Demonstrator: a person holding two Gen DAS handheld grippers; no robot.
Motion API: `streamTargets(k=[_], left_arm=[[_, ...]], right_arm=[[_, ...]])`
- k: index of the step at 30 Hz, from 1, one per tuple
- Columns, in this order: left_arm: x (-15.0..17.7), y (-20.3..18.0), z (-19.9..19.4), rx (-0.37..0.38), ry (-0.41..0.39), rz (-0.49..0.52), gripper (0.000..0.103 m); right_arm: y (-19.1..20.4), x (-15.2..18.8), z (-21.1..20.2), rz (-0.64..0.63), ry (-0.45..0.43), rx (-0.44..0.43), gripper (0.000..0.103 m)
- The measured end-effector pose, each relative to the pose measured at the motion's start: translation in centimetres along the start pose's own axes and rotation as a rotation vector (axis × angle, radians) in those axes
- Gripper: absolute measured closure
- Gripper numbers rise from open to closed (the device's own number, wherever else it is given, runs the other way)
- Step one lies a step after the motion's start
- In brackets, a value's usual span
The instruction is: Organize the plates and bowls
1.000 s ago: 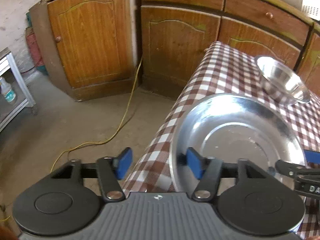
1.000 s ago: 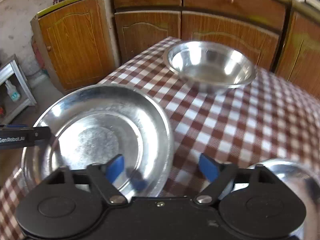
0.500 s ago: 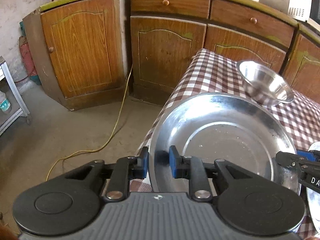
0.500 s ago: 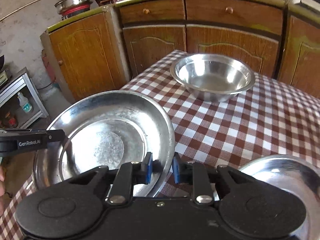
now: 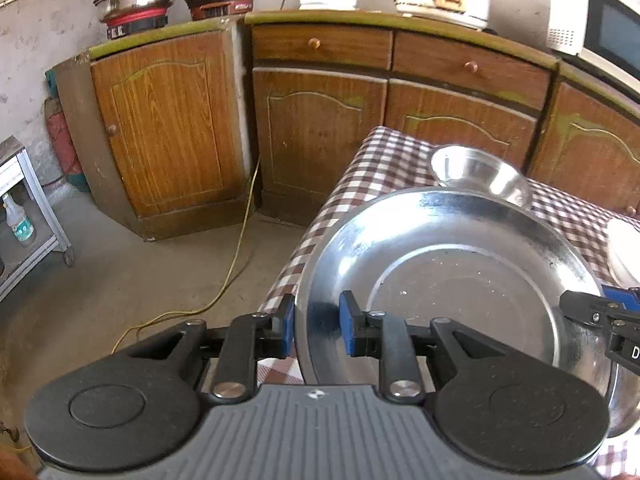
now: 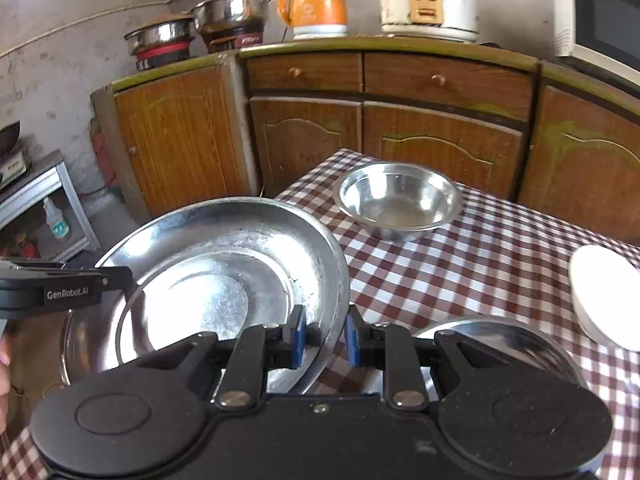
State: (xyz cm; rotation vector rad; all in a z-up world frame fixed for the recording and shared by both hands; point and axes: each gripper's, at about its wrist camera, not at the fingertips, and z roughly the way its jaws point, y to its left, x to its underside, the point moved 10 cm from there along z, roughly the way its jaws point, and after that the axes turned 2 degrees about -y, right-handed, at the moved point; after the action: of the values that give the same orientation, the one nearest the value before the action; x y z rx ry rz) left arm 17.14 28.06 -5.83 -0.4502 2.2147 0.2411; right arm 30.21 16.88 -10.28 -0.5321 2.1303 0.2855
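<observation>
A large steel plate (image 5: 460, 280) is held up off the checked table (image 6: 480, 264) by both grippers. My left gripper (image 5: 316, 326) is shut on the plate's left rim. My right gripper (image 6: 323, 338) is shut on its right rim; the plate also shows in the right wrist view (image 6: 216, 280). A steel bowl (image 6: 398, 204) stands at the table's far end, and it shows in the left wrist view (image 5: 480, 176) too. A second steel dish (image 6: 500, 344) lies under my right gripper, partly hidden. A white bowl (image 6: 604, 296) sits at the right.
Wooden cabinets (image 5: 320, 140) stand behind the table, with pots (image 6: 232, 16), an orange kettle (image 6: 314, 4), a rice cooker (image 6: 428, 0) and a microwave (image 6: 600, 20) on top. A yellow cable (image 5: 224, 280) lies on the floor. A metal shelf (image 6: 48, 208) stands at the left.
Both grippers closed on the plate's rims from open, then lifted the plate; both views rose and now show the countertop.
</observation>
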Motion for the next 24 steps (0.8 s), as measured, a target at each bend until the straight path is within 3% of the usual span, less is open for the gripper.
streamTargets(k=[9,24], left_arm=[[0.9,-2.5,-3.1,0.024,-0.011,0.025,0.077],[2.5,-6.0,-6.3,0.07,-0.025,0.056,0.077]], right_arm=[[-1.2,1.0,-5.7,0.009,-0.032,0.036,0.076],[-3.9,2.4,-11.6,0.058,-0.066,0.082,0.076]])
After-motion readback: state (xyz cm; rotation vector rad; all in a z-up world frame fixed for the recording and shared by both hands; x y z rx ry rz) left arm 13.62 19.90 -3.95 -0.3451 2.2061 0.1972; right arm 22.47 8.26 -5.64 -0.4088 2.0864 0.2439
